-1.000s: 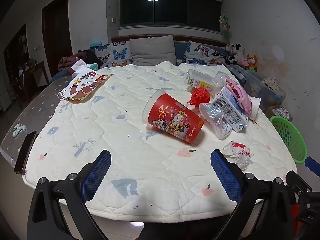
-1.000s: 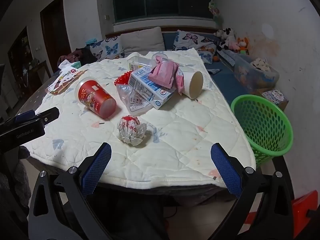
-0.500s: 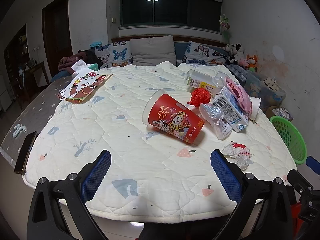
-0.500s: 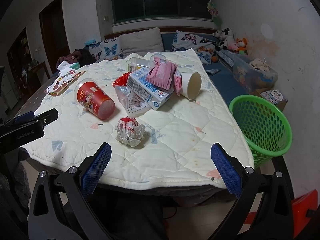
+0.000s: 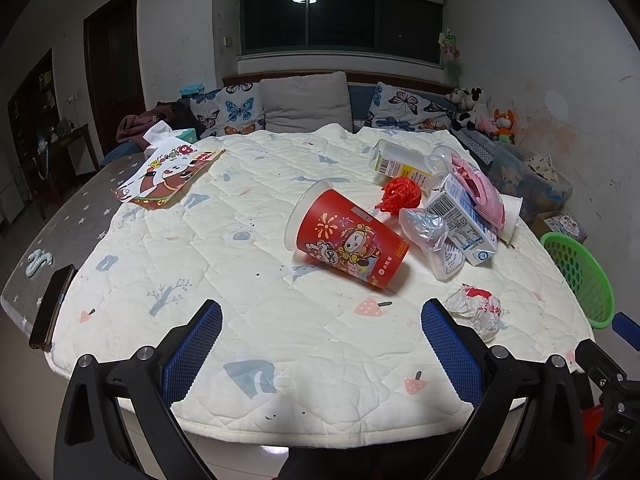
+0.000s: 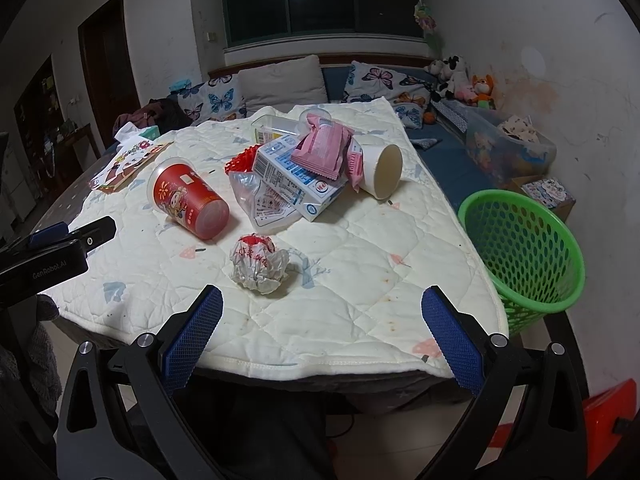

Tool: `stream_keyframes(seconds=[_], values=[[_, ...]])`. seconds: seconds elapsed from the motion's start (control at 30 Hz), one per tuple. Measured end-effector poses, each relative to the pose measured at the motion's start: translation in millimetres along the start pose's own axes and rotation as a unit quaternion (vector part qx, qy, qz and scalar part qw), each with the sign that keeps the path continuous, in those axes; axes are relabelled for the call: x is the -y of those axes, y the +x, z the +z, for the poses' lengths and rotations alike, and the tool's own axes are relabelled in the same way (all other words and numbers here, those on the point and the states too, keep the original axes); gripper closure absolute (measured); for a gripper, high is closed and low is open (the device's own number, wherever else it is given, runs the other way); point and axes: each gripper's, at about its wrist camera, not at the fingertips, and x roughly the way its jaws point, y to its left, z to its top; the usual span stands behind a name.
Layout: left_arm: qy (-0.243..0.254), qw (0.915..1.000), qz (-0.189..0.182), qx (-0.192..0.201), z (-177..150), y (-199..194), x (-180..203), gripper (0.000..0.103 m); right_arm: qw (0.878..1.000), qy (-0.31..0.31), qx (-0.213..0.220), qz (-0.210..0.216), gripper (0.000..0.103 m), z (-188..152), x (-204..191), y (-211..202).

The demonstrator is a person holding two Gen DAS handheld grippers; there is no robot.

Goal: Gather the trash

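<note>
**Both grippers empty, trash uncollected**

Your left gripper (image 5: 321, 334) and right gripper (image 6: 322, 322) both hover at the near edge of the tabletop (image 6: 360, 280), fingers wide apart, nothing between them.

Trash, all on the quilted white cover: crumpled white-and-red paper wrapper (image 6: 259, 263) lies closest, just ahead of your right gripper. Behind it, red printed paper cup (image 6: 187, 199) on its side. Further back a pile: clear plastic bag (image 6: 256, 200), white-and-blue carton (image 6: 296, 176), pink packet (image 6: 323, 148), white paper cup (image 6: 382, 170) on its side. Green mesh plastic basket (image 6: 524, 248) stands off the tabletop's right edge, apart from it.

Risks, imo:
- Wrapper is soft; a shallow pinch could pull the cover up w/ it.
- Red cup can roll if nudged from one side.
- Pulling one pile item may drag its neighbours.
- Basket looks light, sits lower; release too early and stuff lands on the floor.
</note>
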Motion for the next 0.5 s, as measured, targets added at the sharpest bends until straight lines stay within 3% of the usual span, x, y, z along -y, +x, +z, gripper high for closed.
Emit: stream_keyframes(seconds=[0.5], values=[[0.000,1.0000,0.002,0.000,2.2,0.6,0.0,0.006,1.000,-0.001,-0.001,0.003,0.004,1.2,0.8,2.7]])
